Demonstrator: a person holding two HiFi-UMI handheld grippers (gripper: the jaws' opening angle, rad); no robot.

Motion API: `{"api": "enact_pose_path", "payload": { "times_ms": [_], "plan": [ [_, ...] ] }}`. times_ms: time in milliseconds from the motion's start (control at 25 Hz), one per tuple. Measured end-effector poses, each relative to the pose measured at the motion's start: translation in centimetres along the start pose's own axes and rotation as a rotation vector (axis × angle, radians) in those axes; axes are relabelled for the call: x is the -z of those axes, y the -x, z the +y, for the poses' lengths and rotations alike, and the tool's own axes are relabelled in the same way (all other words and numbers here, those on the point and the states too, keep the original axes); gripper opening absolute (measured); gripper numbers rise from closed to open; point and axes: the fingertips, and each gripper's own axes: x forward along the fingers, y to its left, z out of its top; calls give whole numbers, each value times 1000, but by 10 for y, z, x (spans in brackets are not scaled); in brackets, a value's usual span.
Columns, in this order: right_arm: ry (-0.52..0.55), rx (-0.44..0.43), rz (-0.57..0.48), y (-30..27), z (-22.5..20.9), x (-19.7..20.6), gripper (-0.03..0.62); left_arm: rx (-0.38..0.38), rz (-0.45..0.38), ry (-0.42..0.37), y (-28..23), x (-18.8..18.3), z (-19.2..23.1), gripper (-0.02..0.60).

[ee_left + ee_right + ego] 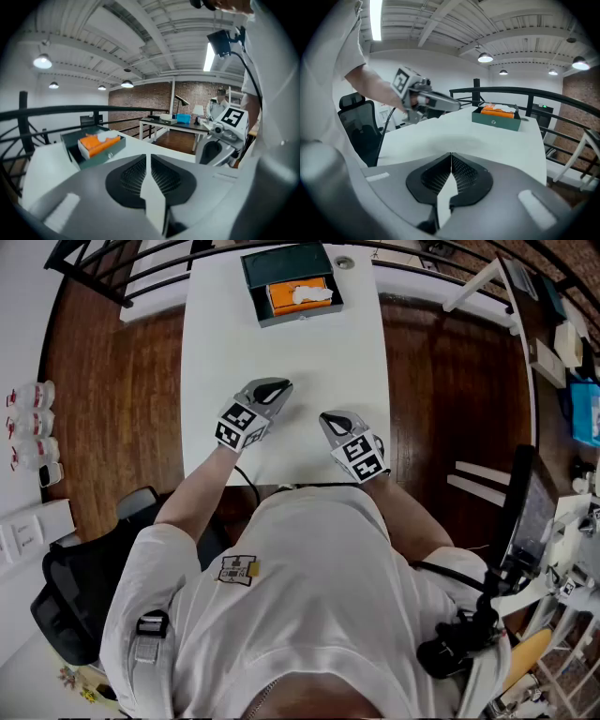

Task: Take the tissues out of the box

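A dark green box [292, 282] stands at the far end of the white table [234, 343]. Inside it lies an orange tissue pack [298, 296] with a white tissue [312, 294] sticking out of its top. The left gripper view shows the box [96, 149] to the left, the right gripper view shows the box [497, 118] ahead. My left gripper [276, 389] rests on the table near the front edge, shut and empty. Beside it my right gripper [334, 418] is also shut with nothing in it. Both are well short of the box.
A black railing [103, 268] runs behind the table. A black office chair [84, 587] stands at my left. Wooden floor lies on both sides of the table. A white desk with a blue box [182, 119] stands further off, and shelving [577, 381] is at the right.
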Motion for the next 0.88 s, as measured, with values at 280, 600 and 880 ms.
{"api": "enact_pose_path", "payload": {
  "times_ms": [280, 600, 880],
  "plan": [
    [88, -39, -59, -4, -21, -51, 2, 15, 105, -389, -75, -111, 114, 71],
    [86, -76, -98, -17, -53, -76, 29, 69, 394, -659, -140, -101, 182, 161],
    [114, -31, -86, -63, -148, -115, 101, 122, 438, -640, -159, -90, 200, 213]
  ]
}}
